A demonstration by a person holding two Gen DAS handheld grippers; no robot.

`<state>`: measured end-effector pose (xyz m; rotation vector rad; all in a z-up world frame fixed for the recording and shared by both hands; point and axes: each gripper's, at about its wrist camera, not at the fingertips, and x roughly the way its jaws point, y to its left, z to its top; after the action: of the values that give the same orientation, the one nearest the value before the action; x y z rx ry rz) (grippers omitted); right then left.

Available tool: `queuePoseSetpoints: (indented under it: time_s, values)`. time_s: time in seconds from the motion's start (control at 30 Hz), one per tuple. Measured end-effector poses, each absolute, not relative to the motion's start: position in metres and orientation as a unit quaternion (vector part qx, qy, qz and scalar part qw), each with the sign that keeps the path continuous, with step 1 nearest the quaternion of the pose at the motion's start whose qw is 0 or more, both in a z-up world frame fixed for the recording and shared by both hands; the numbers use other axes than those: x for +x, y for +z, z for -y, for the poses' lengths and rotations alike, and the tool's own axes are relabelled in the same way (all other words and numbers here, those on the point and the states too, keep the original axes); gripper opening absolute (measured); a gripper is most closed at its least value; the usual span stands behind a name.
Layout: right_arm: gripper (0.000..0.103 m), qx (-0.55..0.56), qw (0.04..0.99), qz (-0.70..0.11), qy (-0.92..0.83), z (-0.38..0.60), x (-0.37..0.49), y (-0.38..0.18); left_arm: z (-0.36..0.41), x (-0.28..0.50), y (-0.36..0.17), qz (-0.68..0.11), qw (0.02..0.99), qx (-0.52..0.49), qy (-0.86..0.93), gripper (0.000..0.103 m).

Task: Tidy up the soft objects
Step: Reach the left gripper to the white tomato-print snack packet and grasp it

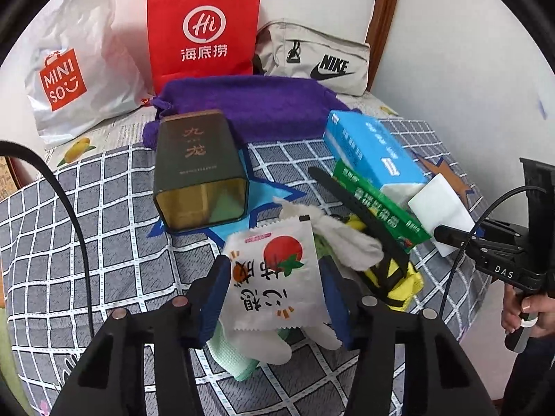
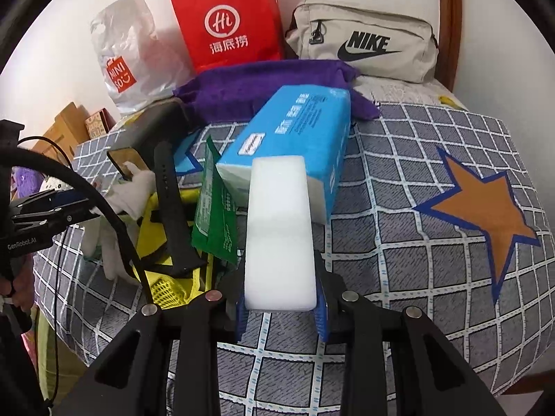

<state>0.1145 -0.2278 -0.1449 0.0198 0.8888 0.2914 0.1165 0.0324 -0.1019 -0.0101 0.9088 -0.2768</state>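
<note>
A white snack packet [image 1: 277, 277] with a red tomato print lies on a white glove [image 1: 347, 239] and a pale green cloth [image 1: 232, 353]. My left gripper [image 1: 274, 263] has its blue pads against both edges of the packet. My right gripper [image 2: 279, 277] is shut on a white foam block [image 2: 277, 225], held just above the checked bedcover [image 2: 416, 277]. In the left wrist view the same foam block [image 1: 440, 204] shows at the right, beside a blue tissue pack [image 1: 374, 149]. A purple towel [image 1: 256, 104] lies behind.
A dark tin [image 1: 197, 170] lies on its side. A green packet [image 2: 215, 222], a black strap [image 2: 170, 208] and a yellow mesh cloth [image 2: 163, 277] are piled left of the foam block. A Miniso bag [image 1: 62, 79], red paper bag [image 1: 204, 31] and Nike pouch [image 1: 319, 59] line the wall.
</note>
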Motion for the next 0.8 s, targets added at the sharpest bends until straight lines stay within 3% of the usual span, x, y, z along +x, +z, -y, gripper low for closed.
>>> queuePoseSetpoints:
  time_s: [0.27, 0.53, 0.8]
  values:
    - [0.03, 0.003, 0.889, -0.436, 0.142, 0.226, 0.115, -0.143, -0.034, 0.126, -0.121, -0.47, 0.873, -0.014, -0.131, 0.051]
    - [0.03, 0.006, 0.887, -0.44, 0.142, 0.227, 0.116, -0.143, -0.032, 0.134, -0.128, -0.48, 0.869, 0.001, -0.121, 0.069]
    - [0.03, 0.011, 0.883, -0.446, 0.146, 0.229, 0.118, -0.146, -0.033, 0.149, -0.137, -0.489, 0.859, -0.027, -0.147, 0.066]
